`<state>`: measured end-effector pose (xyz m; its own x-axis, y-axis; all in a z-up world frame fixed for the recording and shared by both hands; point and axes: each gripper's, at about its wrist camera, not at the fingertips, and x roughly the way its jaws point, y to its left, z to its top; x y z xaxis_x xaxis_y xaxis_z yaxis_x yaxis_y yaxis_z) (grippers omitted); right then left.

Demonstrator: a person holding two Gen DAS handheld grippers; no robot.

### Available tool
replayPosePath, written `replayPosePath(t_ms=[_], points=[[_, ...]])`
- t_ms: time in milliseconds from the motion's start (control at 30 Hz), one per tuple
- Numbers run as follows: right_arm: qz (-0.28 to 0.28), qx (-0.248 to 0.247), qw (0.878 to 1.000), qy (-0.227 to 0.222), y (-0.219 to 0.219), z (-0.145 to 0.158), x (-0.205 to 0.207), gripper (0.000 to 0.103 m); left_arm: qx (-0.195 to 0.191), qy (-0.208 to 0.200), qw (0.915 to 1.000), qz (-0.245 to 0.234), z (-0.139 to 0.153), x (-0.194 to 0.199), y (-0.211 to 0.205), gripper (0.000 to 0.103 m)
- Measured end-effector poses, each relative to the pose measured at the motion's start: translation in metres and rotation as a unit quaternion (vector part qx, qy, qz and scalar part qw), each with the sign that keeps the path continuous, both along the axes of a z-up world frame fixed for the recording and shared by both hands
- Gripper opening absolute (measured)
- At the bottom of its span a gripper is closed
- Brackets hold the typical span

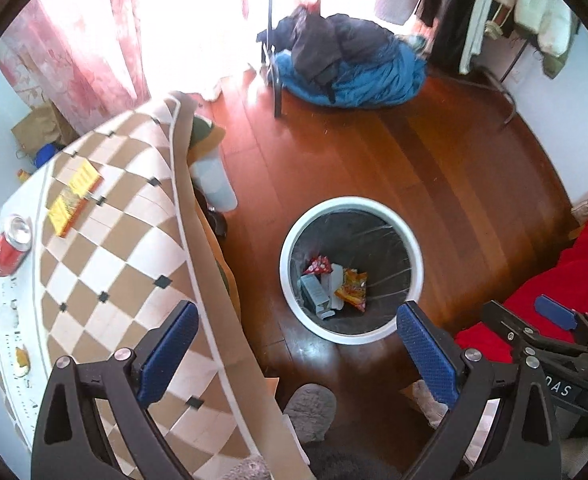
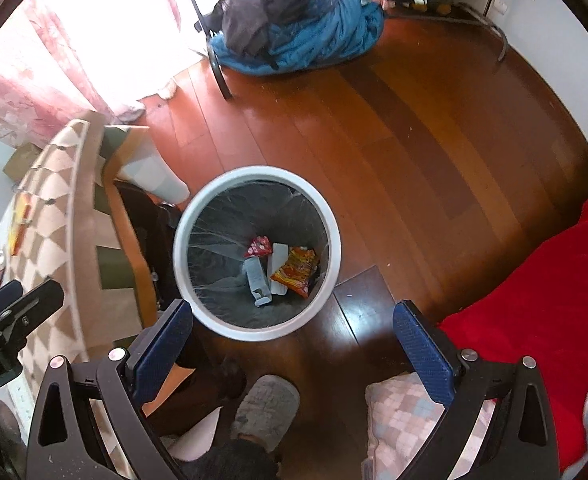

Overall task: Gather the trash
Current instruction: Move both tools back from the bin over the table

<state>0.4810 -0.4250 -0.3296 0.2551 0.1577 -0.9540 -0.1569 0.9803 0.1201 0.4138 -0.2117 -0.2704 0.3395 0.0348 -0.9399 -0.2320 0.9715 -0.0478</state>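
Daylight floods in through the window (image 1: 198, 20), blown out to white behind the pink curtain (image 1: 78, 60). Glare streaks the wooden floor (image 2: 394, 128). Fisheye bending curves both views' edges, with dark corners; the left margins are slightly smeared.

White-rimmed bin (image 2: 334, 248) lined black, tan-and-cream checked tablecloth (image 1: 126, 248), red can (image 1: 10, 246), reddish-brown wooden floor (image 2: 394, 152), blue bedding (image 1: 374, 80).

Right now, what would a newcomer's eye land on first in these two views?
The white-rimmed trash bin on the wooden floor, holding a red wrapper, an orange snack bag and a grey carton. Both the left gripper and right gripper hang open and empty above it. On the checkered tablecloth at left, a red soda can remains.
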Motion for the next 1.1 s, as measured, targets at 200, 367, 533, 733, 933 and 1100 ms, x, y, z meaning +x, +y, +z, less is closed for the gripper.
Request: replayPosePath(t_ms=[200, 367, 533, 733, 933, 1100], points=[[0.004, 0.014, 0.999, -0.045, -0.001, 0.064, -0.033, 0.101, 0.001, -0.05, 0.9987, -0.001, 0.052, -0.034, 0.004, 0.101], [-0.001, 0.026, 0.996, -0.086, 0.005, 0.115, -0.059, 0.101, 0.007, -0.082, 0.9966, 0.004, 0.087, -0.064, 0.014, 0.101], [-0.004, 0.051, 0.992, -0.118, 0.018, 0.155, -0.089, 0.102, 0.019, -0.098, 0.9946, 0.028, 0.105, -0.097, 0.046, 0.101], [0.008, 0.095, 0.989, -0.113, 0.062, 0.171, -0.116, 0.102, 0.054, -0.096, 0.9879, 0.109, 0.098, -0.142, 0.12, 0.101], [0.07, 0.105, 0.989, -0.071, 0.164, 0.14, -0.128, 0.102, 0.111, -0.046, 0.9661, 0.228, 0.049, -0.194, 0.23, 0.101], [0.106, 0.117, 0.987, -0.014, 0.266, 0.089, -0.113, 0.102, 0.126, 0.014, 0.93, 0.345, -0.013, -0.233, 0.329, 0.102]])
